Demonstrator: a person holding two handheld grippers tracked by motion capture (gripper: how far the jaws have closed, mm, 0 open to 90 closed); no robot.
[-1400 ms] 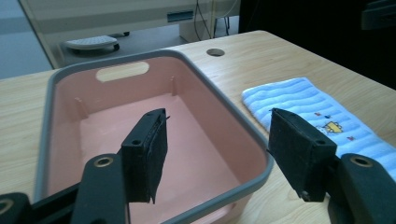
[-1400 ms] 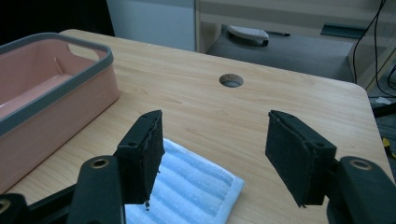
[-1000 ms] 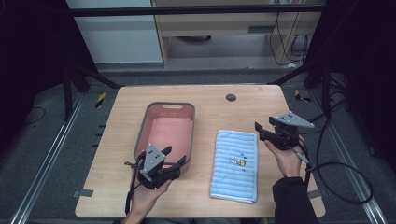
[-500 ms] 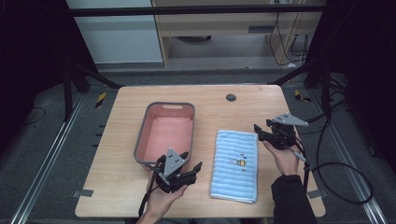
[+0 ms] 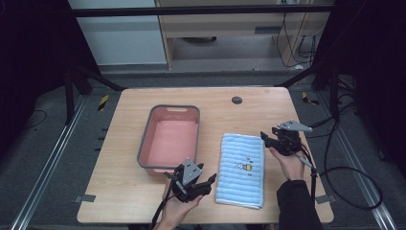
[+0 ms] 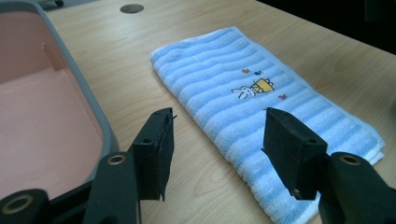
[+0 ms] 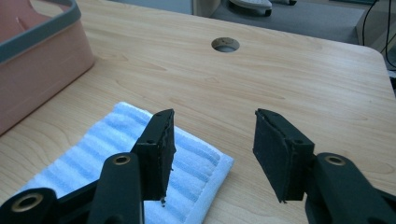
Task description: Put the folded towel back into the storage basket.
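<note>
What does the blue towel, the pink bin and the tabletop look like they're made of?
The towel looks like terry cotton: soft ribbed loops in blue and white stripes, with a small stitched or printed rabbit. The bin looks like moulded plastic, matte pink with a smooth grey rim. The tabletop looks like light wood-grain laminate, though solid wood can't be ruled out.

blue striped towel (image 5: 241,169), folded flat beside pink basin (image 5: 169,139)
</note>
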